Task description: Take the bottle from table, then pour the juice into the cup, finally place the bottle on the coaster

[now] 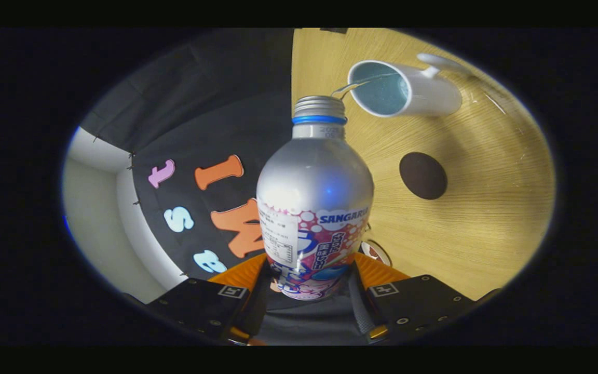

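Gripper view, item one: my fingers point(312, 291), lower centre of the frame, clenched on the base of the bottle point(313, 208), one on either side of its label.

Item two: bottle. Silver metal body, blue ring under a threaded uncapped neck, busy pink-and-blue label. It sits centre frame, tilted toward the cup point(403, 88) at upper right.

Item three: a thin stream point(353, 87) runs from the bottle mouth into the cup, a white mug with a blue inside, standing on the wooden surface point(486, 218).

Item four: coaster point(423, 175), dark and round, right of centre, bare, apart from the cup.

Risks, as I judge them: the stream enters close to the rim, so any drift of my wrist would put juice on the surface; steeper tilt could gush and splash; a low grip on smooth metal may slip.
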### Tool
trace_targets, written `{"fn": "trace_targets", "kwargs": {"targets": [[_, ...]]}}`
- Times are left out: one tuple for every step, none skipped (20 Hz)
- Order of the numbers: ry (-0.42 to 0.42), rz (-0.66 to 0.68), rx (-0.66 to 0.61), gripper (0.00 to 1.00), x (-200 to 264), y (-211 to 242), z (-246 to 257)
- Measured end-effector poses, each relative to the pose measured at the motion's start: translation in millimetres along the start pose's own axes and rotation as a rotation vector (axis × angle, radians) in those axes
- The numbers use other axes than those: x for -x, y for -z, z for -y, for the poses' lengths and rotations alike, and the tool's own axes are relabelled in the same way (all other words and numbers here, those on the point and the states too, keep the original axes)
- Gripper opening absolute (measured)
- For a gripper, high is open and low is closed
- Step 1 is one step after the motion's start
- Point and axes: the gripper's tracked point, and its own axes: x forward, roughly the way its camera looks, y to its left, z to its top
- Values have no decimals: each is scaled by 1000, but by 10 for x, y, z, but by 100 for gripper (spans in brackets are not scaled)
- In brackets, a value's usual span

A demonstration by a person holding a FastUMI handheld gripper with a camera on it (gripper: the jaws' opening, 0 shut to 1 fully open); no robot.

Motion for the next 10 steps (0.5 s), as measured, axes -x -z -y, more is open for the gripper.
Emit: {"fn": "trace_targets", "kwargs": {"targets": [[0, -3, -6, 70, -6, 13, -7], [-3, -2, -16, 70, -4, 3, -13], [-15, 2, -24, 70, -4, -9, -50], [-20, 0, -29, 70, -3, -11, -59], [-22, -1, -35, 70, -10, -1, -61], [-21, -2, -41, 70, -20, -3, -66], [-23, -2, -48, 70, -16, 5, -77], [-24, -2, -55, 70, -24, 4, -81], [-24, -1, -61, 70, -27, -4, -83], [-22, 1, -64, 70, -36, -22, -80]]}}
